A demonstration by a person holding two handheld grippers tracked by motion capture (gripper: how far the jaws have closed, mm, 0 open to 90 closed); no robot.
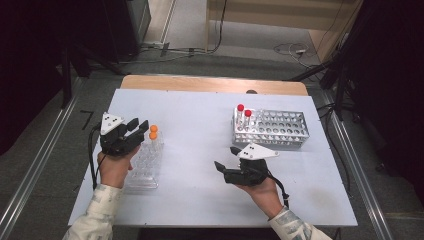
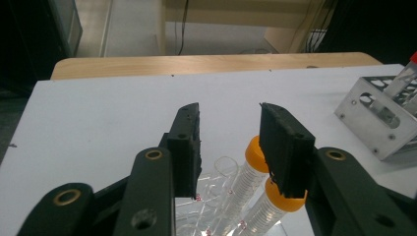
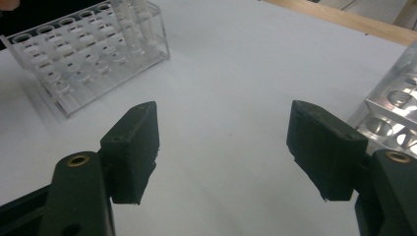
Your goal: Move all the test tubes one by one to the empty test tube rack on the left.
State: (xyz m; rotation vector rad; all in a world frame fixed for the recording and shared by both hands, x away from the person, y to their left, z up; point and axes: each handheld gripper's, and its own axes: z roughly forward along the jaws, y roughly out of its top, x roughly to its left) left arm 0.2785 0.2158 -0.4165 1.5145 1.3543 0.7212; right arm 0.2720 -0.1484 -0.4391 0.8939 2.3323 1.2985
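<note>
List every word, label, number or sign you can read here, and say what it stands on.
No text can be read.
Orange-capped tubes: fine graduation marks run down the sides, too small to read.
Clear rack: no lettering visible.
Metal rack: no lettering visible.
Grey plates on the left gripper and right gripper: blank.

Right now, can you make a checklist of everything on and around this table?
Surface: white table top, bare in the middle.
Job's things: two orange-capped tubes in a clear rack; two red-capped tubes in a metal rack.
Clutter: nothing seen.
Grippers: left gripper open, just above the orange-capped tubes, nothing between the jaws; right gripper open wide, empty.
Cables: one cable trails from each gripper; more lie on the floor.
Surroundings: grey floor, dark stands at the sides.
</note>
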